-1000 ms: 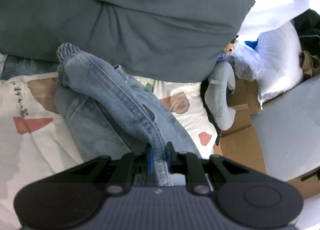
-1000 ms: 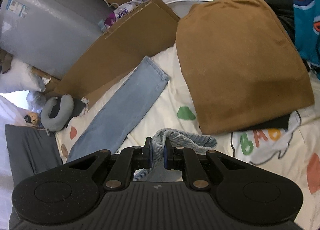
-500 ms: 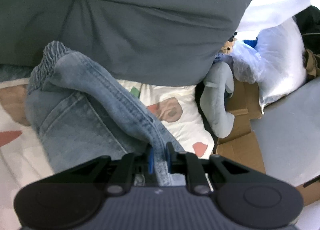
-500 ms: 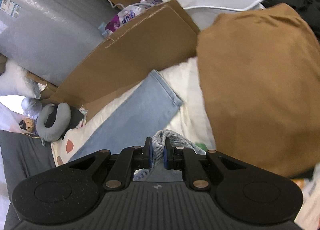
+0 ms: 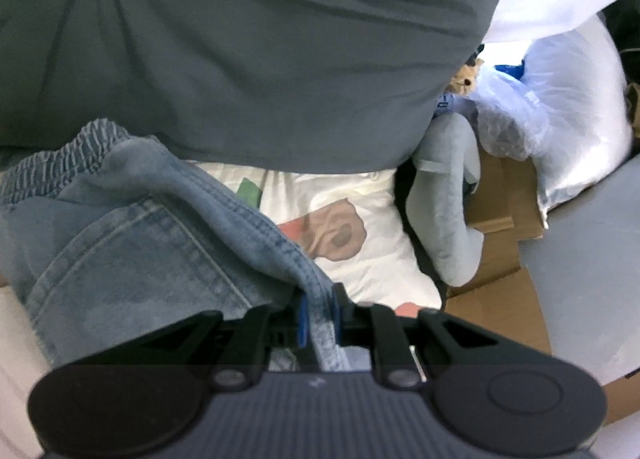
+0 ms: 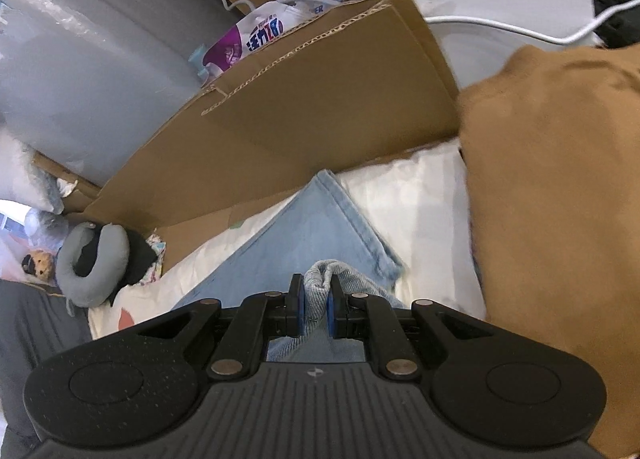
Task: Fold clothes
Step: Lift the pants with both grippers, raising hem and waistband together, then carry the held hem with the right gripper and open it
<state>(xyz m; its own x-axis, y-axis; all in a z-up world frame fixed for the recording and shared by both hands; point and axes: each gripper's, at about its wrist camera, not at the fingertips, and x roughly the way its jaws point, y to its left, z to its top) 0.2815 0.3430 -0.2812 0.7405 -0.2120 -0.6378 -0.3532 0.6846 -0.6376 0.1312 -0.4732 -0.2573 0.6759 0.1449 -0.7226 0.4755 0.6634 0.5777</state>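
1. Both sets of jaws are pinched narrow on denim: the left gripper (image 5: 319,313) clamps a stitched seam edge of the jeans (image 5: 132,259) and the right gripper (image 6: 314,309) bites a bunched fold of the same pale blue cloth. The jeans lie on the printed bedsheet (image 5: 360,275), one leg running away toward the cardboard.

2. Big grey pillow (image 5: 248,51) looms right over the waistband side; soft, smooth, rounded. If the fold gets carried that way, I reckon the denim could ride up against it and crumple.

3. Brown folded garment (image 6: 560,211), matte and thick, sits just beside the leg hem (image 6: 360,231). My guess: the fold could land partly on top of it.

4. Cardboard sheet (image 6: 300,119), stiff, with a raw corrugated edge, is propped just beyond the hem; it could snag the cloth.

5. Grey neck pillow (image 5: 444,219), plump and curved, sits off the sheet's edge, out of harm's way.

6. Elastic waistband (image 5: 64,163) is ribbed and gathered. Each grip catches only a thin bite of heavy denim, so it may slip.
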